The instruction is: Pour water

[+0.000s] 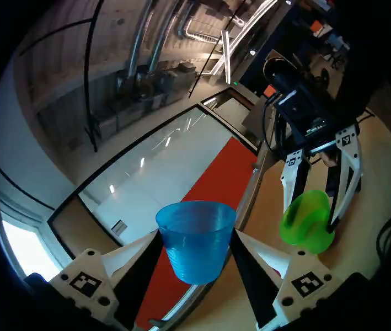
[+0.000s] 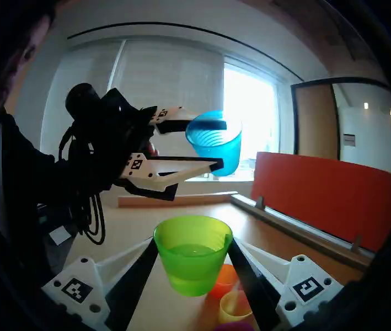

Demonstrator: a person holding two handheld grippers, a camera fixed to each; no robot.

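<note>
Left hand-held gripper (image 1: 196, 238) pinches blue cup (image 1: 196, 251); right hand-held gripper (image 2: 193, 243), green cup (image 2: 193, 270) with water (image 2: 191, 250).

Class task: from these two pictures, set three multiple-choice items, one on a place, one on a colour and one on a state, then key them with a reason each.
1. Where do the small orange cup and yellow cup stand?
A) on the wooden table, below the green cup
B) on a shelf
C) in a sink

2. What colour is the cup in the left tool?
A) green
B) blue
C) orange

3. What state is the green cup in the right tool in?
A) upside down
B) empty
C) upright, partly filled with liquid

Key:
1 A, in the right gripper view both sit on the tabletop under the held cup.
2 B, the blue cup sits between that tool's two fingers.
3 C, a liquid level shows inside it in the right gripper view.
</note>
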